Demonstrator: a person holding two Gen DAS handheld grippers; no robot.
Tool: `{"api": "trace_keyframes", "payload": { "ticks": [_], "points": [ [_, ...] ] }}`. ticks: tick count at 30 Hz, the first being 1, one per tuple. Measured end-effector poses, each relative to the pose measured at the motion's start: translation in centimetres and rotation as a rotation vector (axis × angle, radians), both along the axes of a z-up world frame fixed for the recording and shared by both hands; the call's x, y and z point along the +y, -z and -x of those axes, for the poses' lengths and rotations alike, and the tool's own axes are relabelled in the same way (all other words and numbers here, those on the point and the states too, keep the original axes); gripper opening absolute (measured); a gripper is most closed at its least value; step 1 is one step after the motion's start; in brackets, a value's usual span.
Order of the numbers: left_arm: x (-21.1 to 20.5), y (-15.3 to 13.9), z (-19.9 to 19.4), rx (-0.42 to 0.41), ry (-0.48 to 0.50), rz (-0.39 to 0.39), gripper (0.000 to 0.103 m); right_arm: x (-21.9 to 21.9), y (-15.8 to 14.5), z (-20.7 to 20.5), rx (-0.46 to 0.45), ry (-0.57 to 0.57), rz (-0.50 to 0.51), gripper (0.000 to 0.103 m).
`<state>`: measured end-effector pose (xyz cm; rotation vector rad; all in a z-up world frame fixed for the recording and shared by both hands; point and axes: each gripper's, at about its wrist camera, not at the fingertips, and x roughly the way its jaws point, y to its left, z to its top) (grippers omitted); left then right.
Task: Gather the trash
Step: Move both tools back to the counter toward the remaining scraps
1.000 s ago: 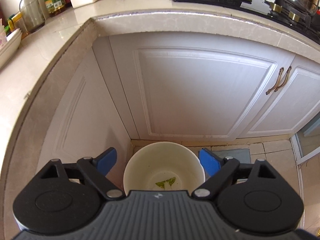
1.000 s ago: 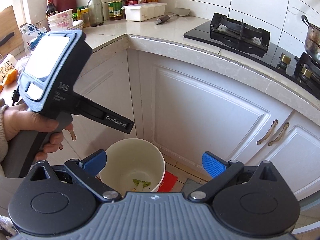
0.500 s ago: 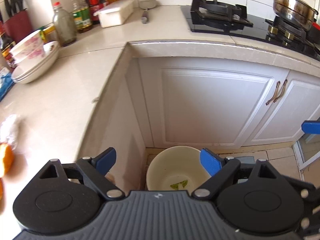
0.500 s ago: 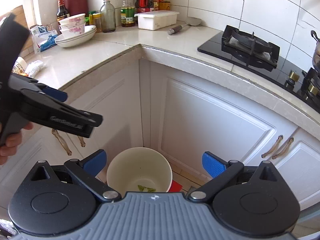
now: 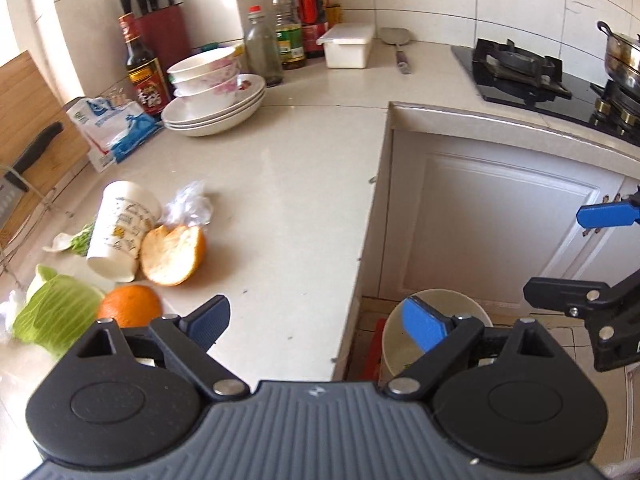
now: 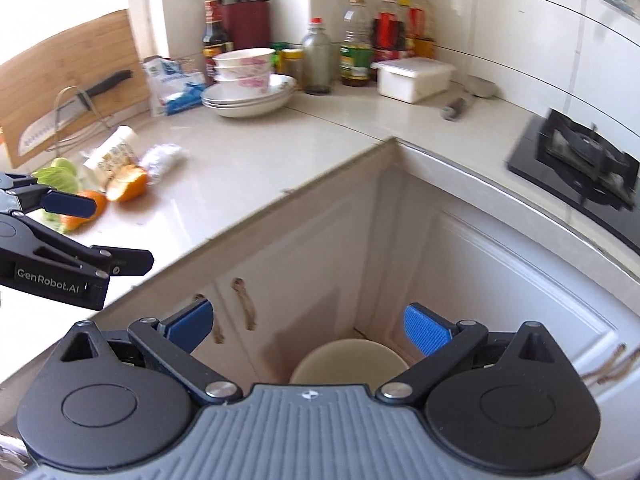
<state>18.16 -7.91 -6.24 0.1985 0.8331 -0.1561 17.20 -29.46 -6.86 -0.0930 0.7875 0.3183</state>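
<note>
The left gripper (image 5: 316, 322) hangs above the edge of the countertop (image 5: 288, 184) with its blue pads spread wide and nothing between them; its jaws have just been opening further. Ahead of it and to its left, on the counter, lies the trash: a paper cup (image 5: 120, 232) tipped on its side, a piece of orange peel (image 5: 174, 254) touching the cup's lower side, a crumpled bit of clear plastic (image 5: 190, 208) just beyond the peel, a whole orange (image 5: 128, 306) close under the left finger, and cabbage leaves (image 5: 56, 316) beside the orange. Below the left gripper's right finger, down on the floor in the cabinet corner, stands the pale bin (image 5: 472, 312). The right gripper (image 6: 310, 326) points down over that same bin (image 6: 348, 362), its fingers also wide apart and empty, the bin's rim showing between them. Far ahead of both grippers, stacked bowls on plates (image 5: 214, 96) sit near the back wall, well apart from the trash.
</note>
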Motion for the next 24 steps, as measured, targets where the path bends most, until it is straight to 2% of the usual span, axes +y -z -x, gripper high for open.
{"api": "trace_keyframes", "payload": {
  "ticks": [13, 20, 24],
  "points": [
    [9.4, 0.8, 0.1, -0.014, -0.156, -0.047, 0.093, 8.9, -0.5, -3.4, -0.019, -0.199, 0.024, 0.103],
    [11.9, 2.0, -2.1, -0.017, -0.198, -0.051, 0.093, 11.3, 0.1, -5.6, 0.001, -0.230, 0.026, 0.103],
    [12.3, 2.9, -3.4, -0.007, -0.196, -0.069, 0.088, 12.1, 0.7, -6.9, 0.023, -0.233, 0.026, 0.103]
  ]
}}
